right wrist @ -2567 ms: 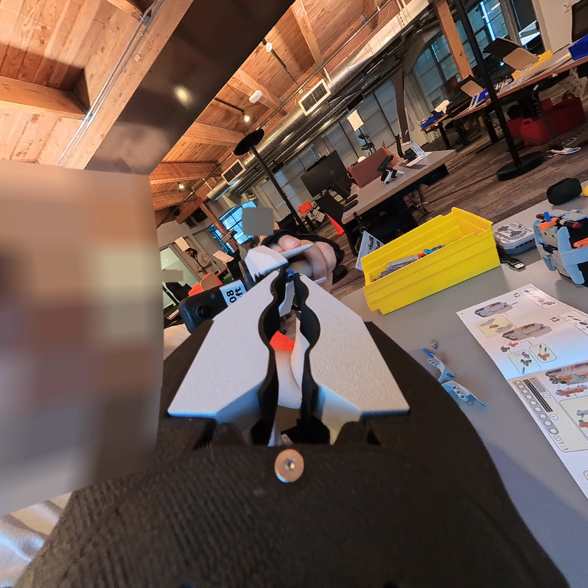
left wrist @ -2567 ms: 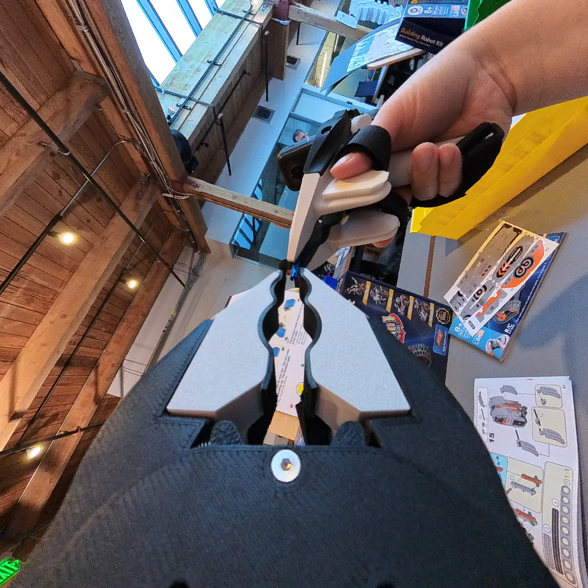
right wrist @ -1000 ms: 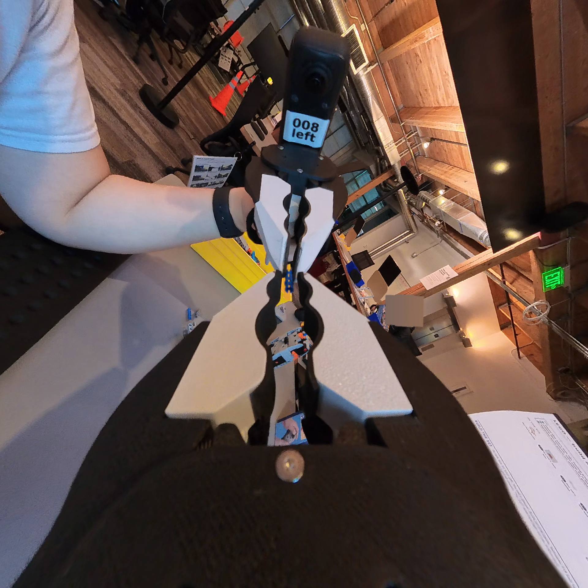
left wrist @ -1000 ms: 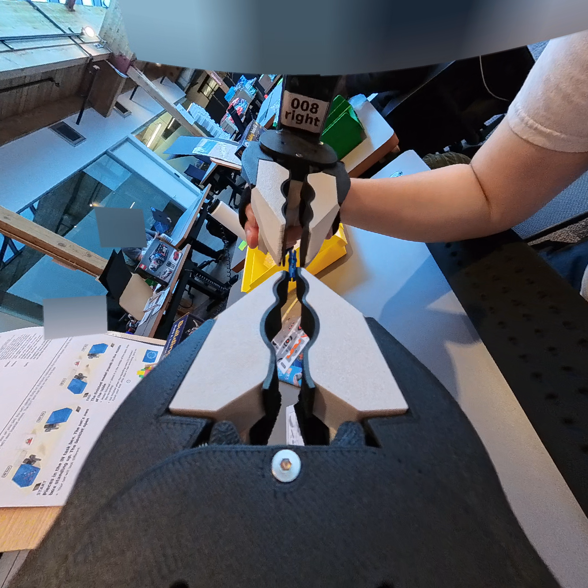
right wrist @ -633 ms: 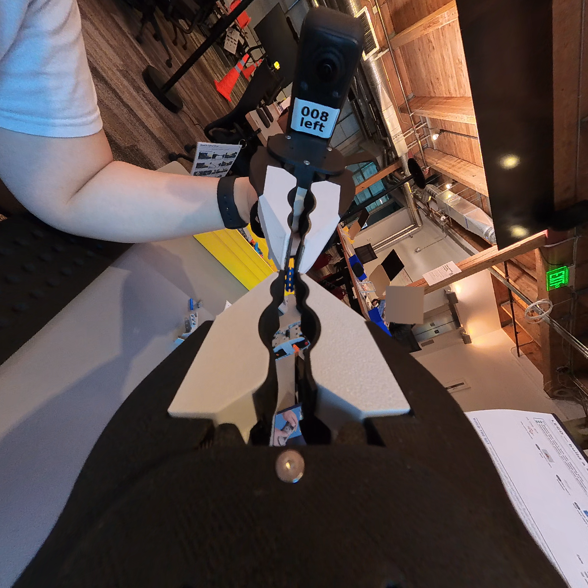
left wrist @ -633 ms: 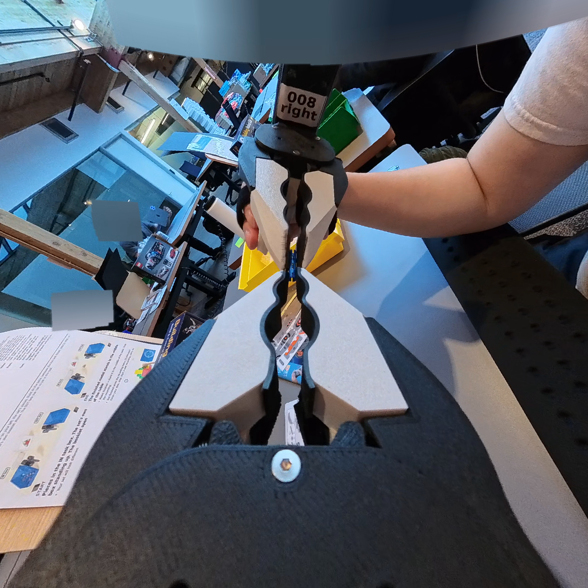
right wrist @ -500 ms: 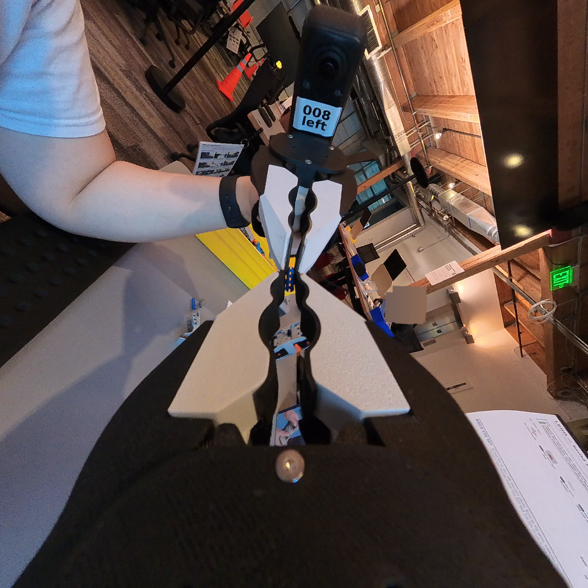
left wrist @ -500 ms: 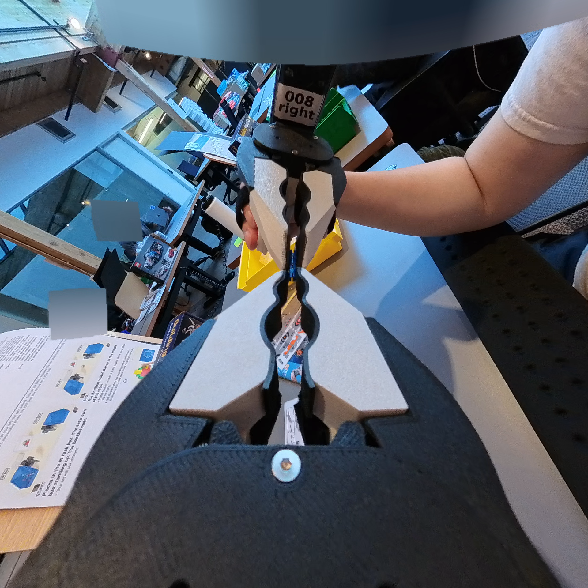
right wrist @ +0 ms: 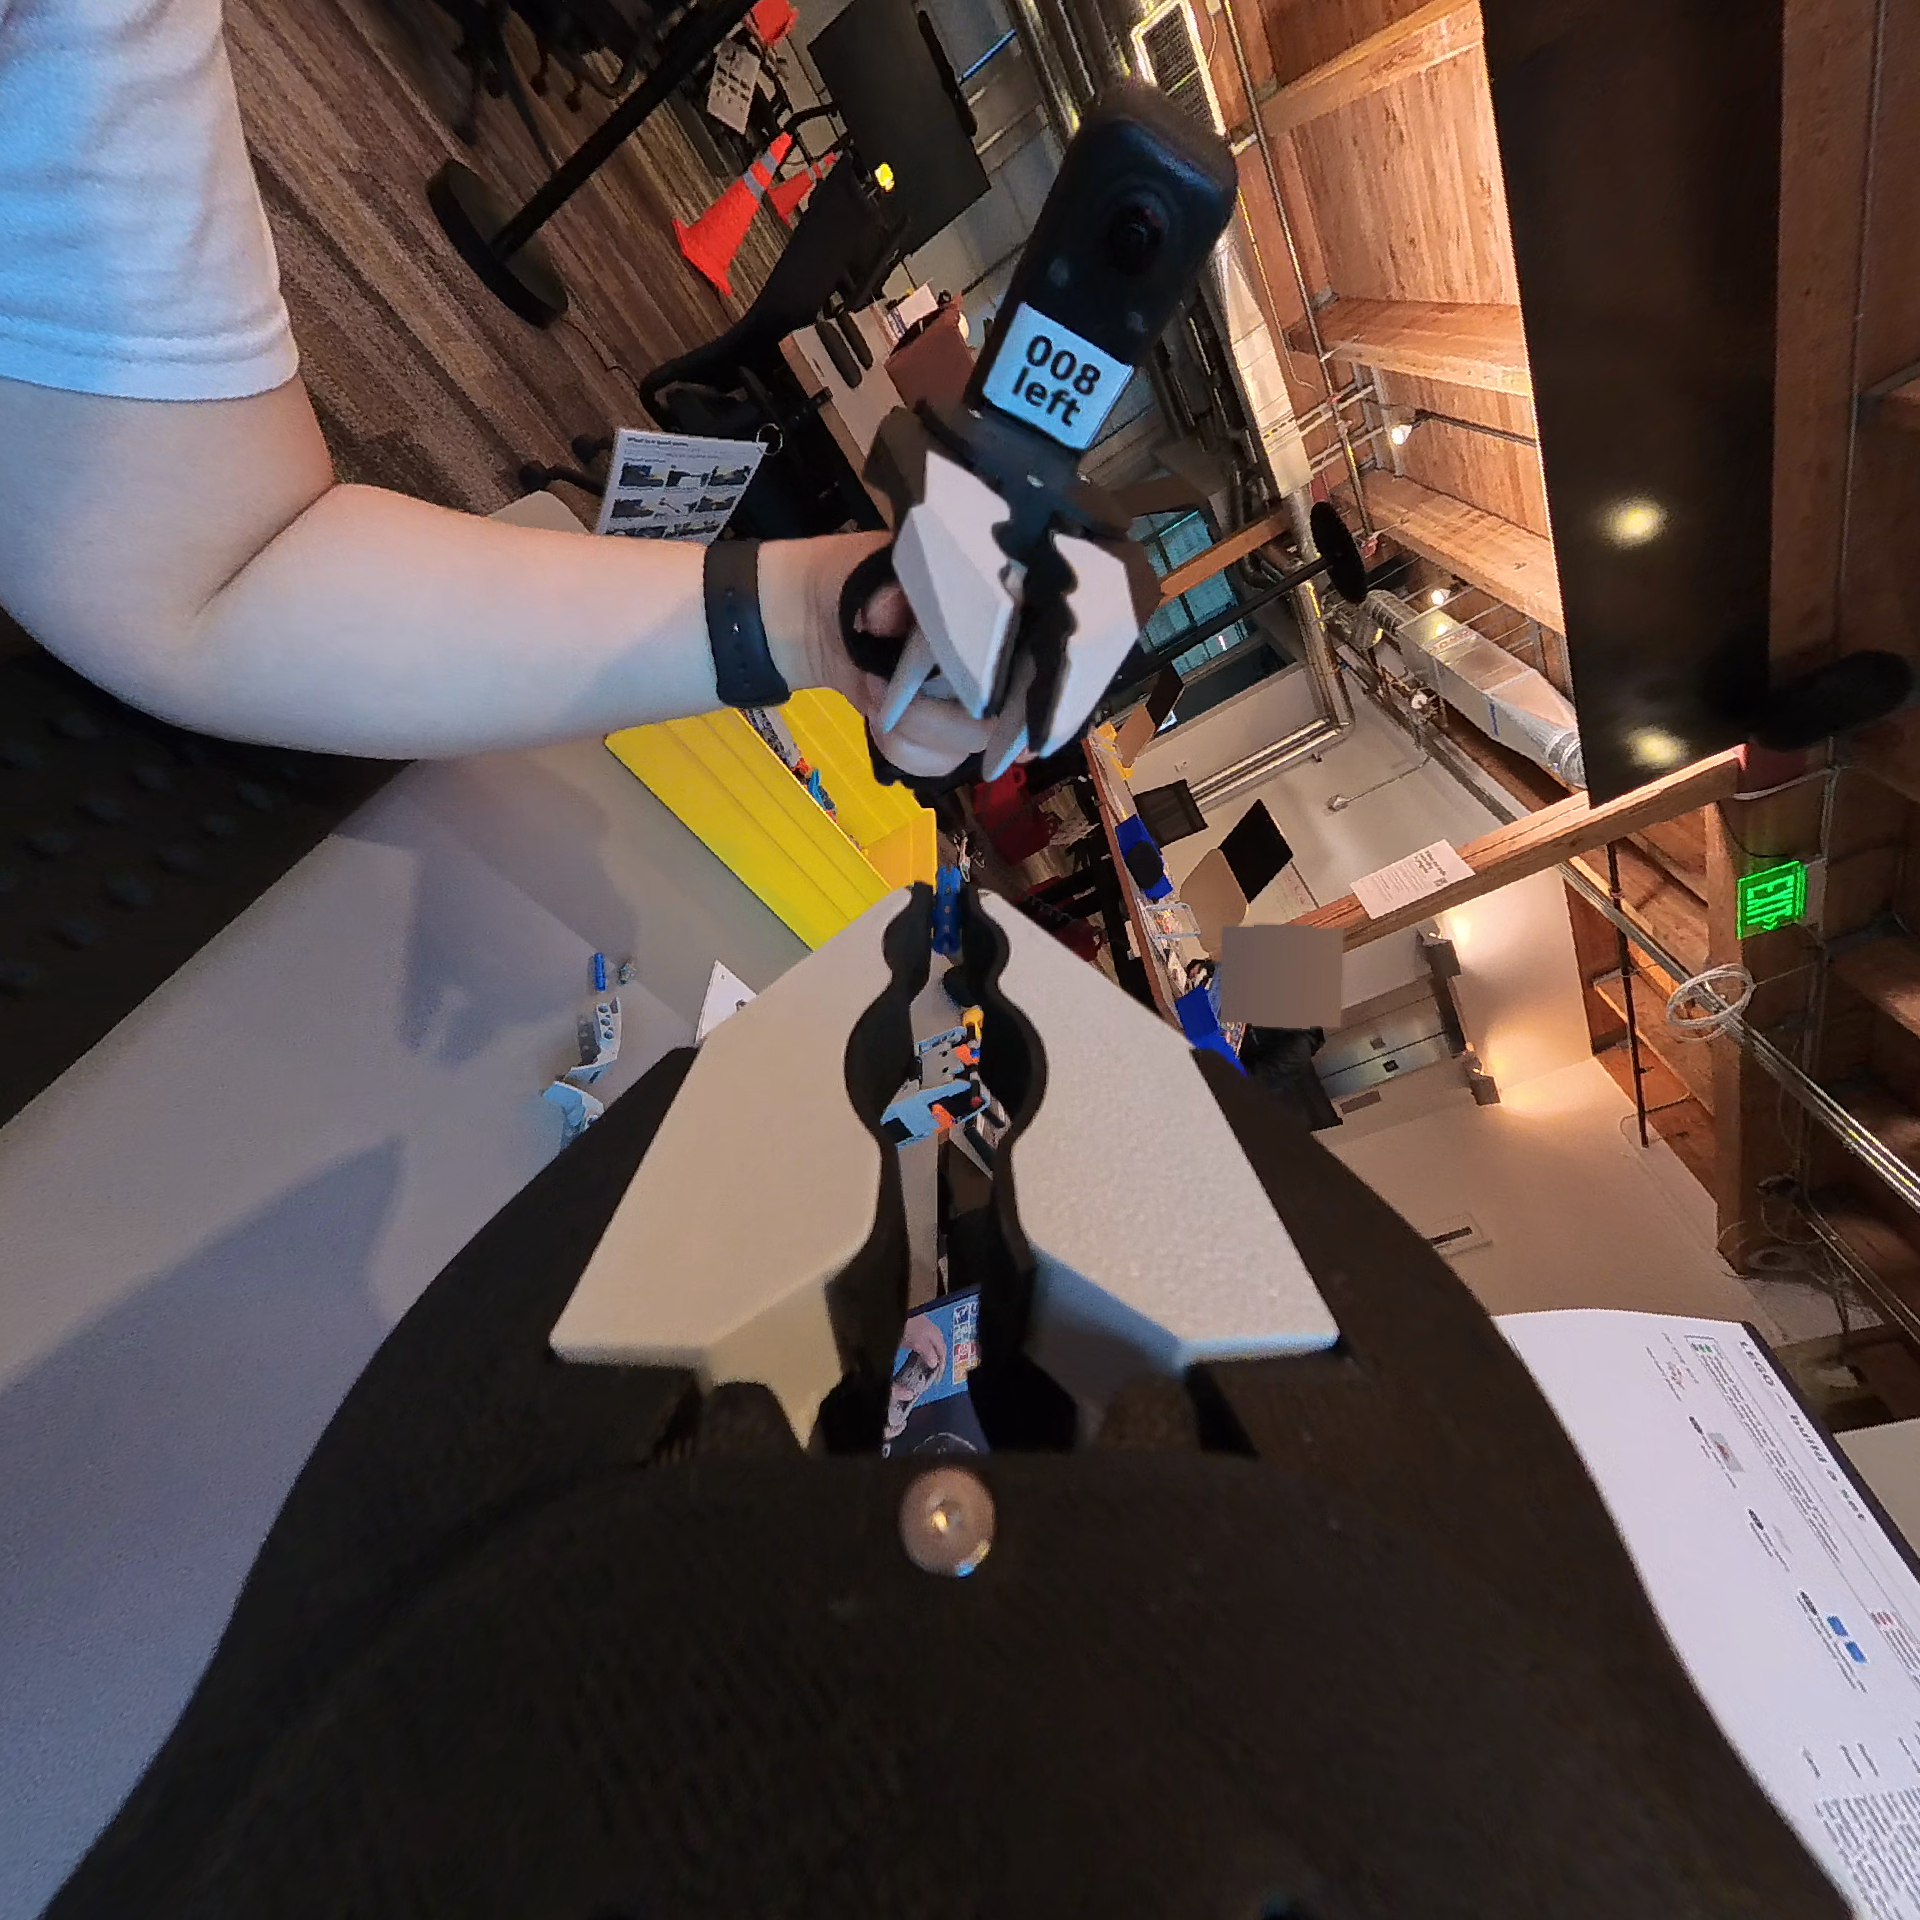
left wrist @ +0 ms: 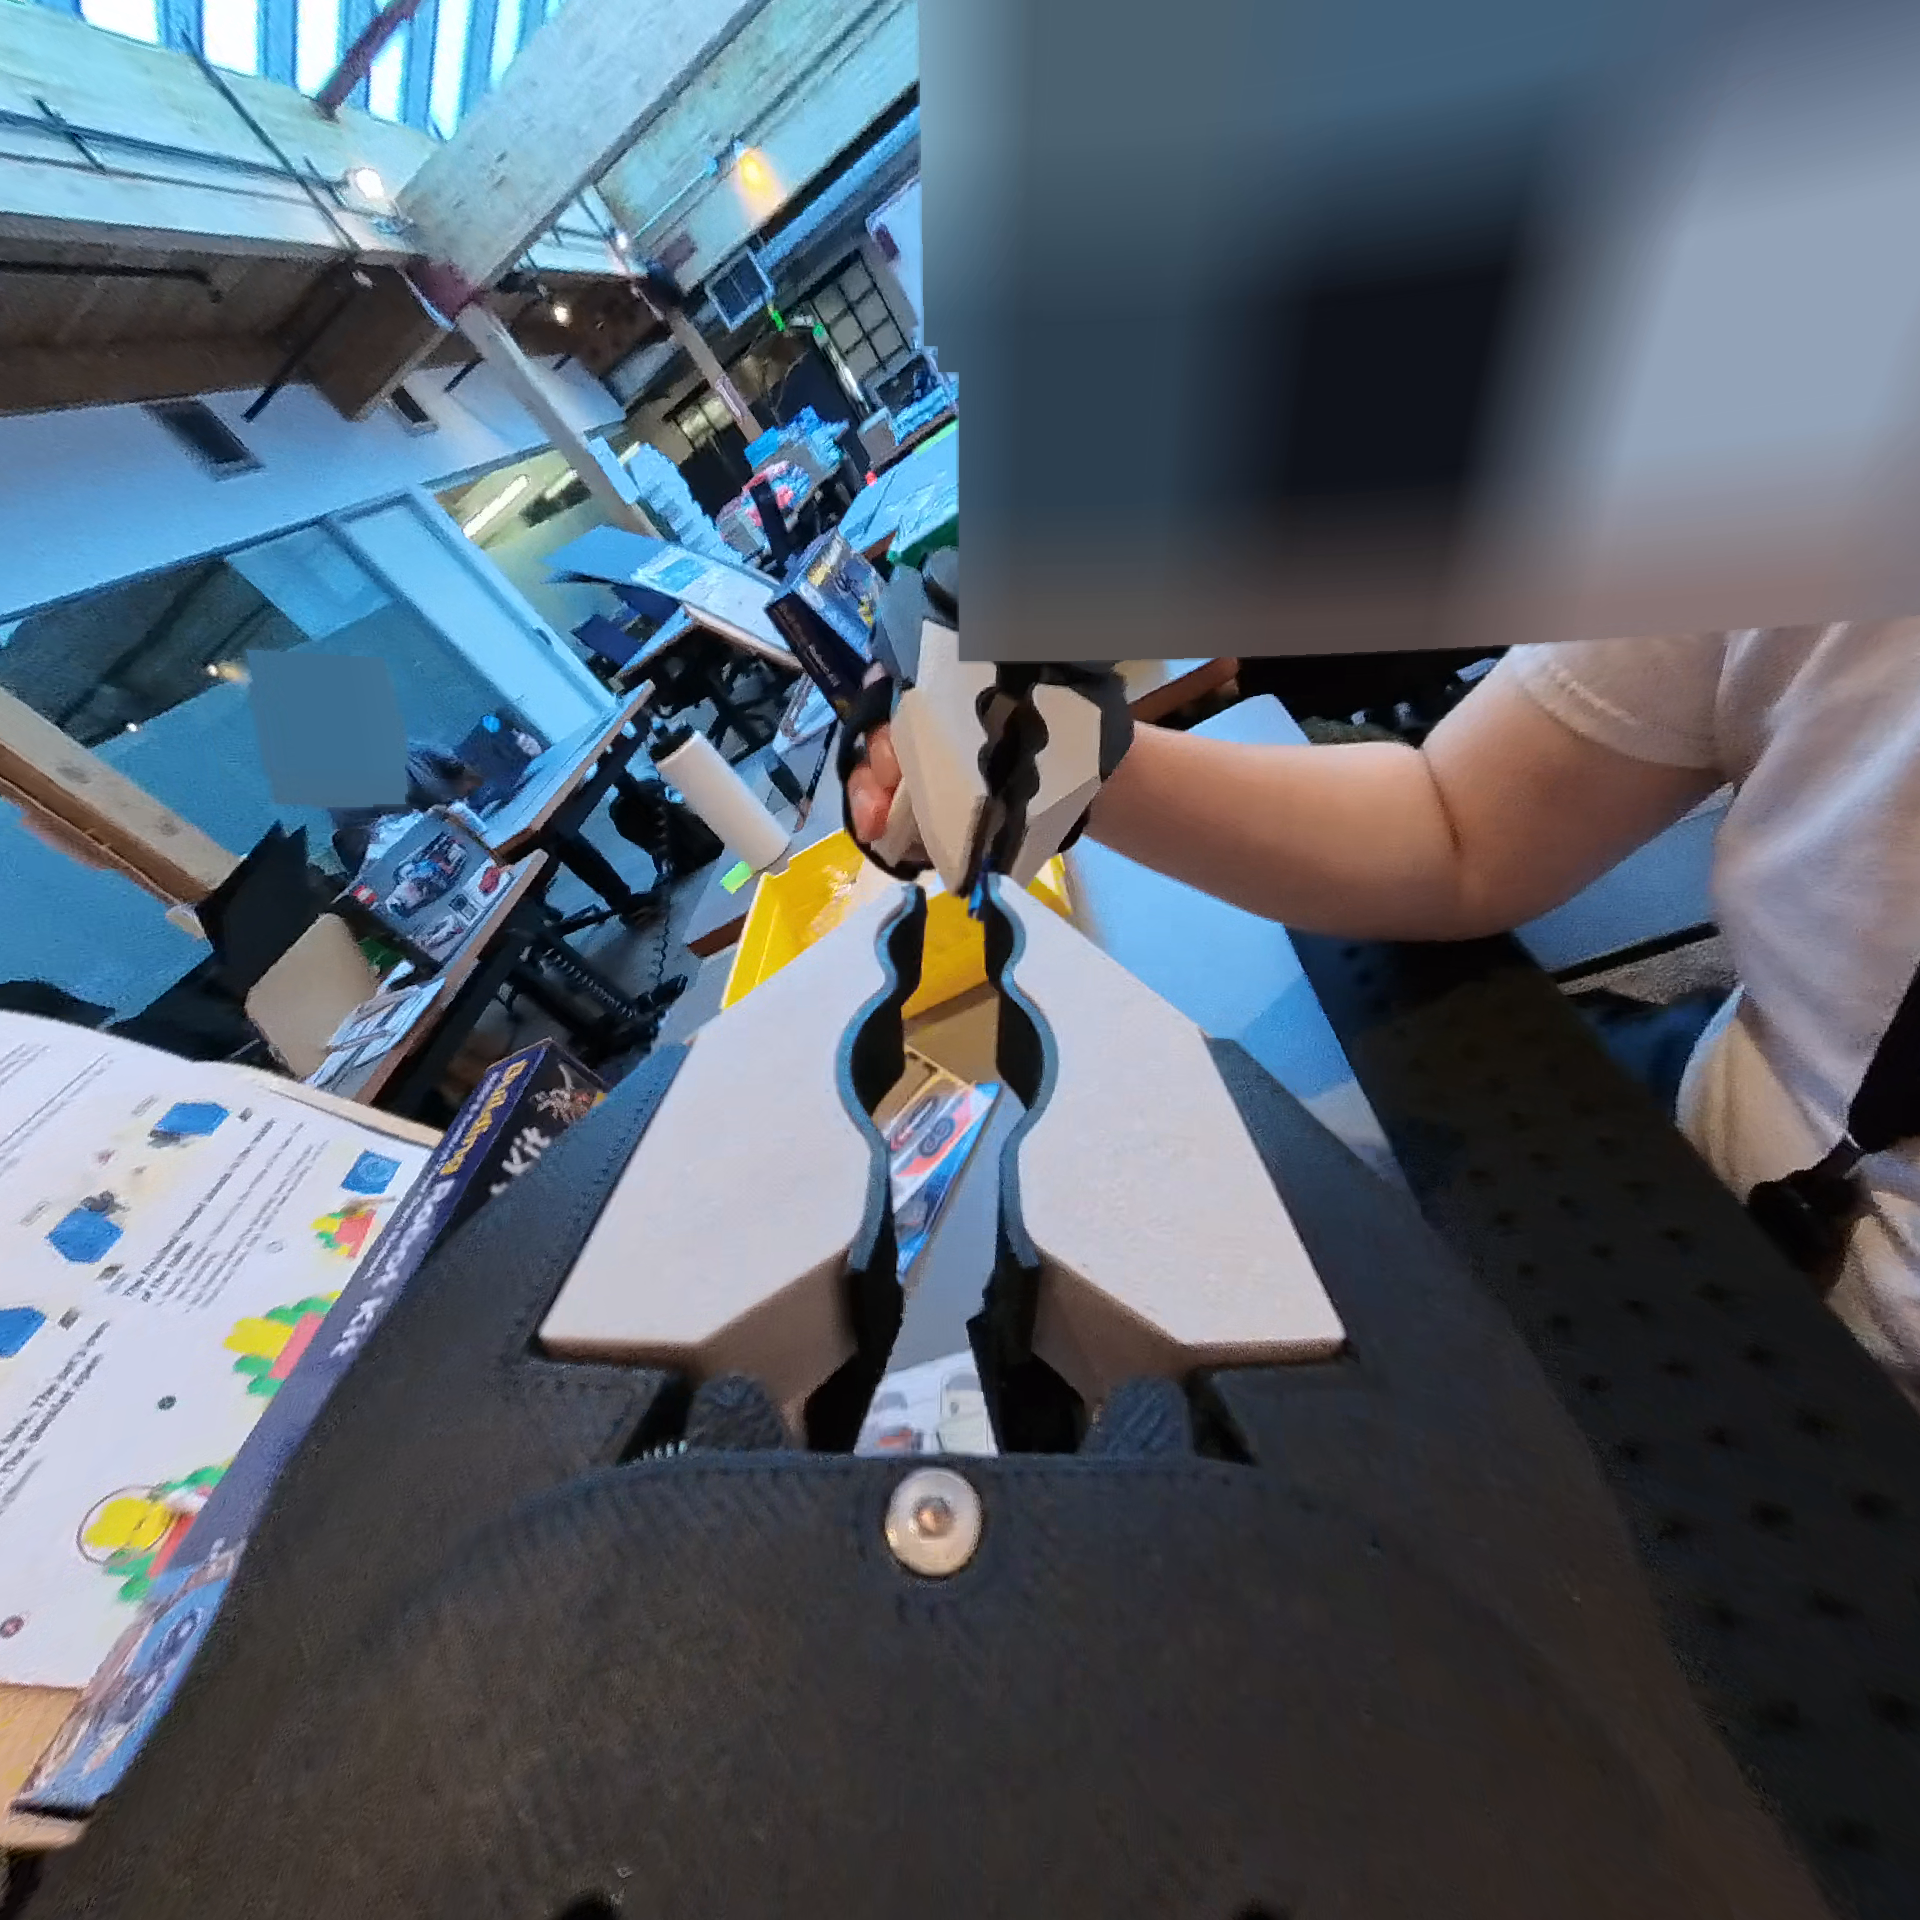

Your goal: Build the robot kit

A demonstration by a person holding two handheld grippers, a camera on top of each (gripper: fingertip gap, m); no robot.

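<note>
1. I see the grey tabletop (right wrist: 260,1091) below both tools, with a white-sleeved person behind them.
2. A long yellow plastic bin (right wrist: 769,810) sits on it past the grippers; a dark blue kit box (left wrist: 488,1132) and a white printed instruction sheet (left wrist: 135,1278) lie at my left.
3. My left gripper (left wrist: 951,899) has its jaws spread with a clear gap and holds nothing.
4. My right gripper (right wrist: 948,904) pinches a small blue studded brick piece (right wrist: 945,920) at its tips, raised above the table.
5. Loose light-blue pieces (right wrist: 597,1023) lie on the grey surface near the bin.
</note>
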